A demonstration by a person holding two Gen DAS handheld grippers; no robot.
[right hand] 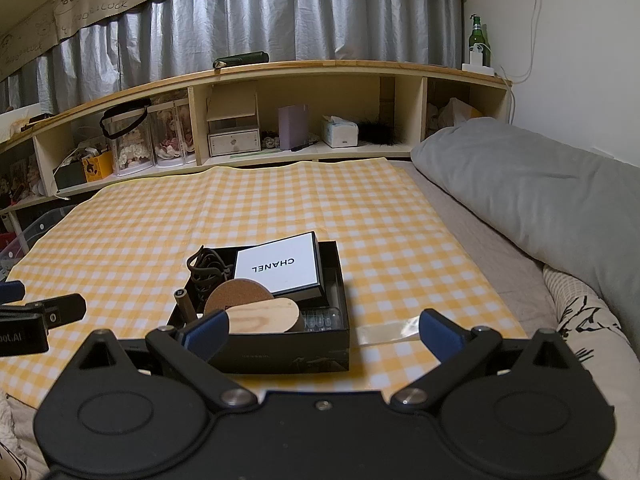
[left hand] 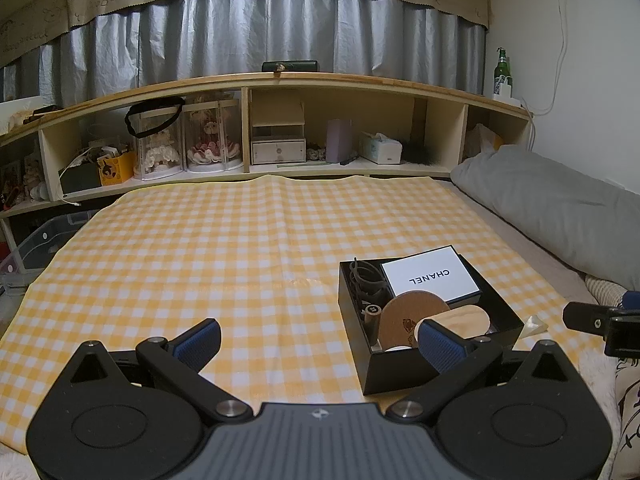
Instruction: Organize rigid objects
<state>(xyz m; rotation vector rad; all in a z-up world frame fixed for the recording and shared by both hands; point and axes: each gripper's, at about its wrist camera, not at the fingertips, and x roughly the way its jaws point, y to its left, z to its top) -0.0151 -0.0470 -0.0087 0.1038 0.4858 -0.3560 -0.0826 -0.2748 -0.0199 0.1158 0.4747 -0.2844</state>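
Note:
A black open box (left hand: pixel 404 372) (right hand: pixel 280 354) sits on the yellow checked cloth (left hand: pixel 224 248) (right hand: pixel 160 224). Inside it lie a white CHANEL box (left hand: pixel 430 276) (right hand: pixel 280 268), a round cork coaster (left hand: pixel 408 316) (right hand: pixel 236 292), an oval wooden piece (left hand: pixel 468 320) (right hand: pixel 268 316), a black hair claw (left hand: pixel 366 278) (right hand: pixel 206 266) and a small dark cylinder (left hand: pixel 372 318) (right hand: pixel 184 302). My left gripper (left hand: pixel 318 340) hangs open over the cloth, left of the box. My right gripper (right hand: pixel 324 334) stands open just before the box's near wall. Neither holds anything.
A grey pillow (left hand: pixel 552 208) (right hand: pixel 532 188) lies along the right side. A low wooden shelf (left hand: pixel 280 80) (right hand: pixel 320 66) with dolls, a tissue box and small drawers runs behind the cloth. A clear plastic strip (right hand: pixel 384 334) lies right of the box.

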